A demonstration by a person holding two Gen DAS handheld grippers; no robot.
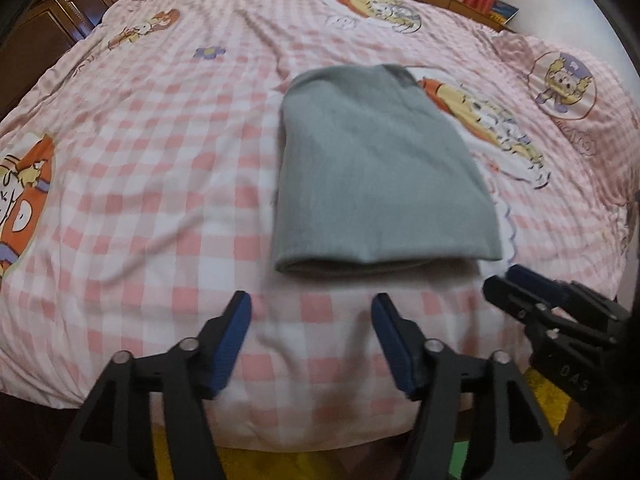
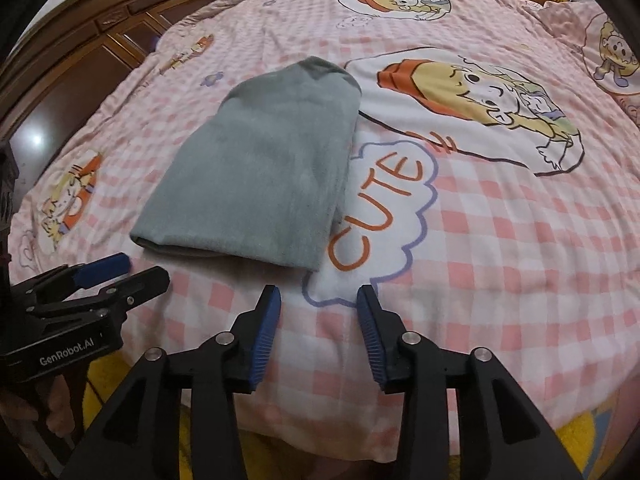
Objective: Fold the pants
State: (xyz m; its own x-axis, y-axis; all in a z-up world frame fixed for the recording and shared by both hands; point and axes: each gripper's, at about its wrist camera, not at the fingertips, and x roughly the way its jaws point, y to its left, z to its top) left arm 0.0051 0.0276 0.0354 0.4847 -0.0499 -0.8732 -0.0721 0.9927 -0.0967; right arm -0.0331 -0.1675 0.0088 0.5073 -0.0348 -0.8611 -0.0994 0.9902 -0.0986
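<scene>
Soft grey pants point(image 1: 380, 172) lie folded rectangular on checked bedspread point(image 1: 160, 160).

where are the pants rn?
Folded grey pants lie flat on the checked bedspread, just beyond both open grippers, left of the "CUTE" print in the right wrist view.

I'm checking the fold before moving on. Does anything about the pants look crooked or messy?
Nothing stands out. The grey pants lie folded flat on the checked bedspread, edges roughly aligned, and neither hand-held gripper touches them.
</scene>
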